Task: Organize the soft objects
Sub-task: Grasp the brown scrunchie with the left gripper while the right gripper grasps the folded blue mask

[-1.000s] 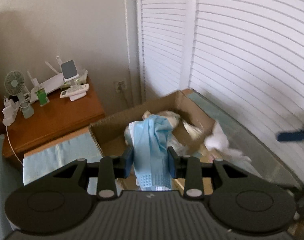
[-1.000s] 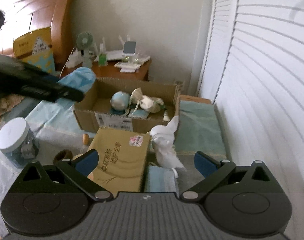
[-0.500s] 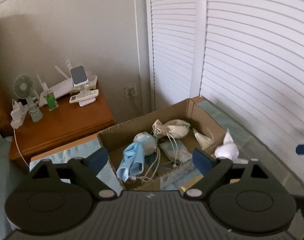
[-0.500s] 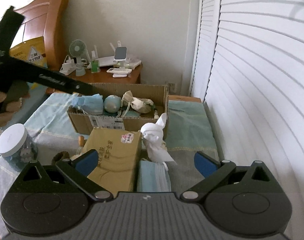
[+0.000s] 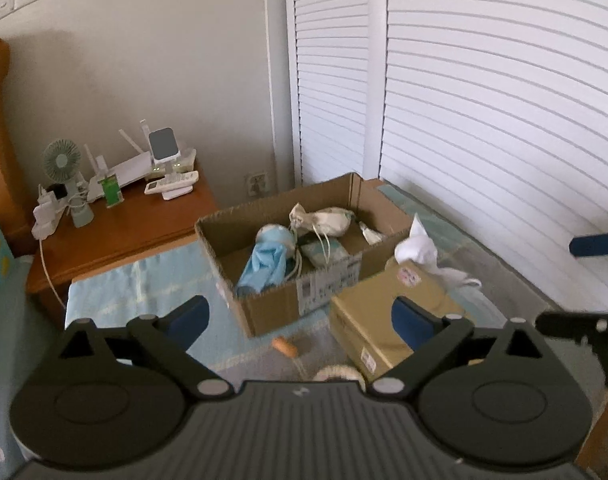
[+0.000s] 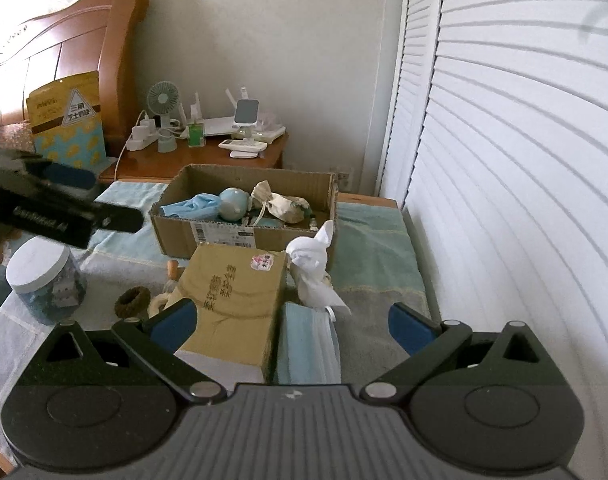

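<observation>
On the far left a round clear jar with a flat white lid is sitting on pale woven bedding. The left gripper is hanging above that cloth, its jaws opening wide with nothing between them. Next, a corrugated cardboard box is holding a crumpled blue face mask, a smooth pale ball and a limp cream drawstring pouch. A flat tan carton is lying just in front of it, a twisted white cloth touching its right side. The right gripper is hovering with fingers spread apart and empty above a folded, pleated blue mask.
</observation>
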`<state>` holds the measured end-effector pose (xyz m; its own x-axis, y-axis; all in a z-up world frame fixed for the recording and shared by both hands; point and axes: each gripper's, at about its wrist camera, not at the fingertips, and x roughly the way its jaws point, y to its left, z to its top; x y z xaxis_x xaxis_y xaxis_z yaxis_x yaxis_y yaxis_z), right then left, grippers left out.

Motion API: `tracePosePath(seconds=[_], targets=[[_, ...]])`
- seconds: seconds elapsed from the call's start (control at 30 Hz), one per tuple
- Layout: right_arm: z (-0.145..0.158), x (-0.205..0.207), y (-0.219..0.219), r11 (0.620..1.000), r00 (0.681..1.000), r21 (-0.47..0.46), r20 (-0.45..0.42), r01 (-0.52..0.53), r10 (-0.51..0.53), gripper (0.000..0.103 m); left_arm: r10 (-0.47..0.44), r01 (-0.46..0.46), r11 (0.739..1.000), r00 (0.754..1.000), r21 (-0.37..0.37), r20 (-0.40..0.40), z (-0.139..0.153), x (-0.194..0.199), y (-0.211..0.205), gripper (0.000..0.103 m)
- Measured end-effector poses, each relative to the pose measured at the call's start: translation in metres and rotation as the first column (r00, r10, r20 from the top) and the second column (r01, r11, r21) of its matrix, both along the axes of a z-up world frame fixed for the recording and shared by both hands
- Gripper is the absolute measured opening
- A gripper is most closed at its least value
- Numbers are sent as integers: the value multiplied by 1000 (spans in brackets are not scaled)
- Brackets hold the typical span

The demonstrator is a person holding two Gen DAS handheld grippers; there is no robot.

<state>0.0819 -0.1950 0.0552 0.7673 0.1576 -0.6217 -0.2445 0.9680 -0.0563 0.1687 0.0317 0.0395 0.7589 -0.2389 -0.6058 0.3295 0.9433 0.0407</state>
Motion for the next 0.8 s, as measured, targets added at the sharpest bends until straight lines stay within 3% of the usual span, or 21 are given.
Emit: tracePosePath(seconds=[0.13, 0.3, 0.63, 0.8], targets=[[-2, -6, -6, 1000, 1000, 3, -3, 12, -12, 103, -47, 47, 999, 999, 4, 22, -8, -16, 3, 100], [-11, -10, -17, 999, 999, 22, -23, 39, -39, 103, -82, 83, 996, 996, 21, -43, -22, -21, 3, 101], [-40, -6, -23, 996, 993, -51, -86, 79, -84, 103, -111, 125, 988, 983, 91, -145, -51, -13, 1, 100], [-53, -3, -21, 996, 992, -78, -114, 50, -59, 103, -120, 141, 983, 978, 115, -172, -61, -4, -1, 100]])
